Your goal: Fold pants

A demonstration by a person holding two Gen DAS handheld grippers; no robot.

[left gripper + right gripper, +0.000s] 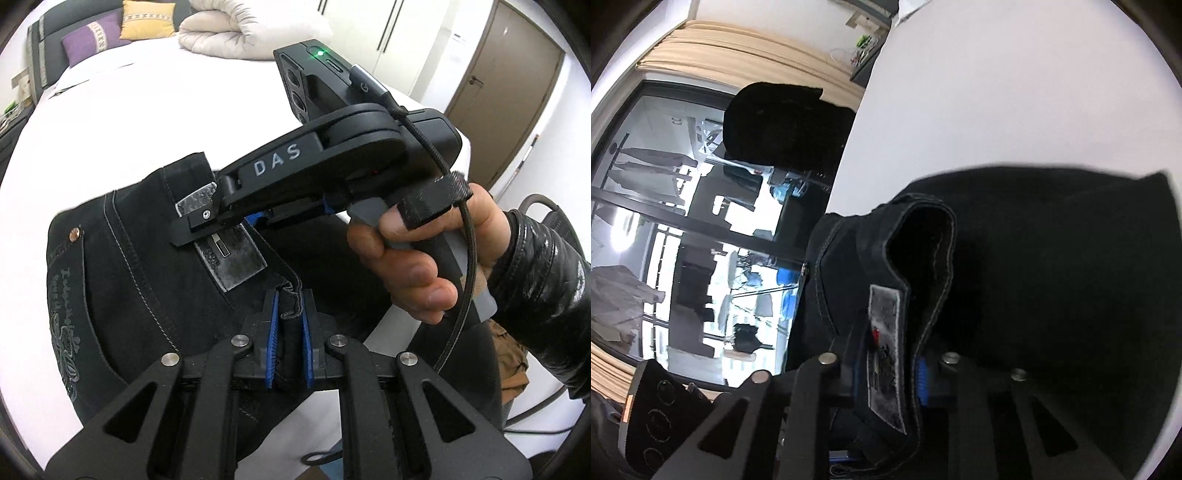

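Blue-padded fingers (274,339) of the left tool (290,341) sit nearest the lens, clamped tight on a seamed edge of the black pants (147,266). The garment lies on a white-sheeted bed (110,122), its waistband end close to the near edge, with a pocket rivet and a grey leather patch (232,258) showing.

Right tool (886,373): the right wrist view shows the waistband, patch included, passing between its fingers, a blue pad (921,380) against the cloth. I judge it closed on the waistband; the contact itself is partly hidden.

Handling, as judged: heavy denim-like cloth, soft but with stiff doubled seams and waistband. It should drape and drag instead of sliding, and is not fragile. Seams and waistband are the sound places to hold; a single layer of leg cloth would sag and bunch.

Pose: in the left wrist view the right tool reaches across from the right, angled down onto the waistband, held by a bare hand (417,258) from a shiny black sleeve (543,266). Both tools point downward and stand close together over the waist end.
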